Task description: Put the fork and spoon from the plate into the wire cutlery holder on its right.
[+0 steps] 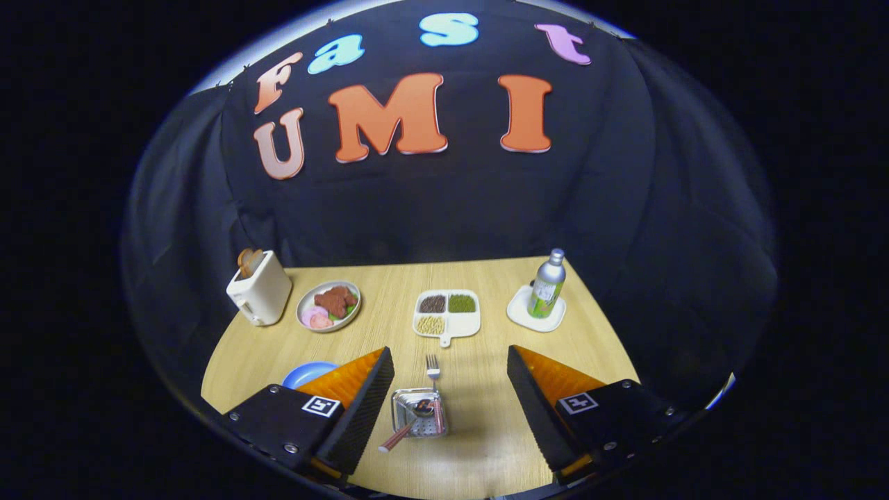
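Tongs [444, 396] wide open, holding nothing. Wire cutlery holder [418, 413] sits between the fingers, nearer the left one. Fork [433, 368] stands in it, tines up; spoon [406, 425] looks laid across it, handle toward the left finger. Blue plate [305, 373] is left of holder.

Fork [433, 368] upright w/ spoon [410, 425] in wire cutlery holder [418, 413], blue plate [308, 375] on its left

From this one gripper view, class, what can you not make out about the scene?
- Round blue plate: mostly hidden behind the left finger of the open gripper.
- Wire cutlery holder: whether the spoon sits beside the silver fork is too small to tell.
- Green bottle: label too small.
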The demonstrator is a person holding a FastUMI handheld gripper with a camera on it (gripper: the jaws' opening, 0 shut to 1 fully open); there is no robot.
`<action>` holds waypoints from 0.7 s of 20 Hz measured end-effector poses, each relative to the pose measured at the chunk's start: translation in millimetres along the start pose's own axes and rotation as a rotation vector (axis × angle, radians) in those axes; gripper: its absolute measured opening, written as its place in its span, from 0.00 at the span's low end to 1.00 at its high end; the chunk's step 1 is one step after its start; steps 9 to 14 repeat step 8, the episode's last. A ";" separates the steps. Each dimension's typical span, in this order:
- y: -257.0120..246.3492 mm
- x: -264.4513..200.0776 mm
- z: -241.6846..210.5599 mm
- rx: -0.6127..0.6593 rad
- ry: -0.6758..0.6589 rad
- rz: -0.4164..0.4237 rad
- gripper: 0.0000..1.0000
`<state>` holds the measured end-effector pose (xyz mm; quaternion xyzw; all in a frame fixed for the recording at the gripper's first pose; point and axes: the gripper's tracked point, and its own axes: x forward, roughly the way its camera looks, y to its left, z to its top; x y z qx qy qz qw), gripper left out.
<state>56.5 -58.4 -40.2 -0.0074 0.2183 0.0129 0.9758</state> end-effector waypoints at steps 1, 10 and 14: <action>-2.2 -3.9 3.2 0.006 -0.038 -0.009 0.98; -18.0 -31.3 9.5 0.117 -0.181 0.017 0.98; -18.0 -31.3 9.5 0.117 -0.181 0.017 0.98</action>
